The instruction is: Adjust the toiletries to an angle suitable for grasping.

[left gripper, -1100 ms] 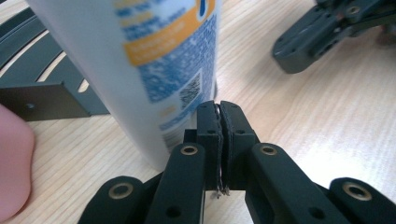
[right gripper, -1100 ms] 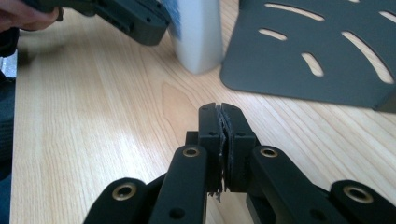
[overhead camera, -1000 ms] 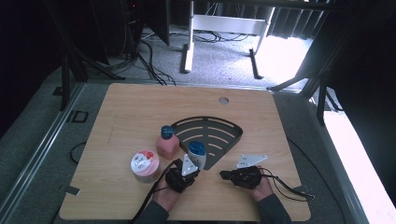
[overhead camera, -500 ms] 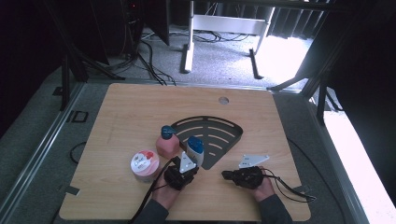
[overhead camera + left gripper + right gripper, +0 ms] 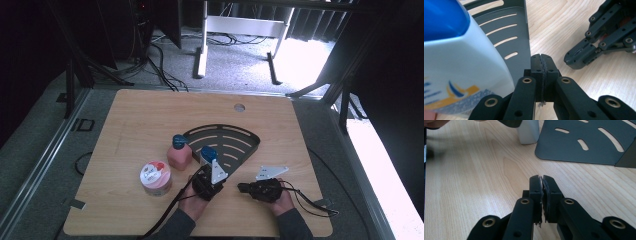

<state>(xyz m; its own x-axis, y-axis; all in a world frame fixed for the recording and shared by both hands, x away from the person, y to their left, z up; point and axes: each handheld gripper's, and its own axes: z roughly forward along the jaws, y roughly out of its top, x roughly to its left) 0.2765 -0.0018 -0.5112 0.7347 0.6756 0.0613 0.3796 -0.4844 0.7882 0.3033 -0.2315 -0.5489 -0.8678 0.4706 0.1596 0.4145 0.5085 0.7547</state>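
High view: white bottle [image 5: 206, 153] upright, blue cap topmost.

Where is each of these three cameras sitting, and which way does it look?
High view: fixed above the person's side, looking forward and down on the wooden table; both forearms, the left gripper and right gripper show.
Left gripper view: rides that gripper, looking along its shut jaws past the white bottle to the black tray and the other gripper.
Right gripper view: rides that gripper, low over the table, looking along its shut jaws toward the tray.
All three share the tray and the bottle.
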